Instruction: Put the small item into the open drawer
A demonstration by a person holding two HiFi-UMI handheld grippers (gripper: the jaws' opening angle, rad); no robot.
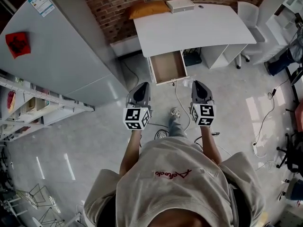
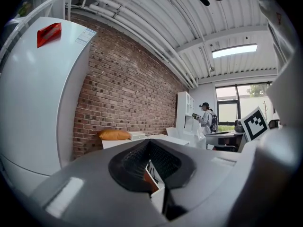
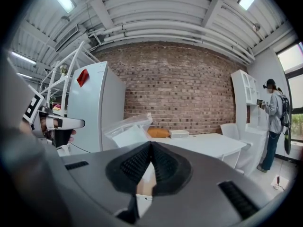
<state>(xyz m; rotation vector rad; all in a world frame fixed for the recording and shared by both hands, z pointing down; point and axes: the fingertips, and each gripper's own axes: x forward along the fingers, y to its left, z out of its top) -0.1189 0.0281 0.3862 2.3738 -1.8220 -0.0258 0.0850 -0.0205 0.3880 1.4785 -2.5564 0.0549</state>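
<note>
Step in hand, as I read it: the carry to the drawer, drop not yet made. R gripper shd hold a firm pinch on the way in. It seems to have only an edge of the small item, a clear floppy packet w/ sth white inside, which cd slip or swing. Bring it fwd and down till the packet hangs over the middle of the open drawer, clear of the drawer's side walls and front lip. Get low, then part the jaws; a release from high up may catch the lip and land outside. Mind the cable lying just in front of the drawer when stepping in.

R gripper: jaws pressed together at the tips, gripping the packet, which sticks up and to the left of them. In head view the packet sits by the drawer's front right corner, not over the cavity.

L gripper: jaws closed, nothing between them, touching nothing. It's held short of the drawer's front, toward its left corner.

Drawer: pulled out from under the white worktop; looks bare inside.
</note>
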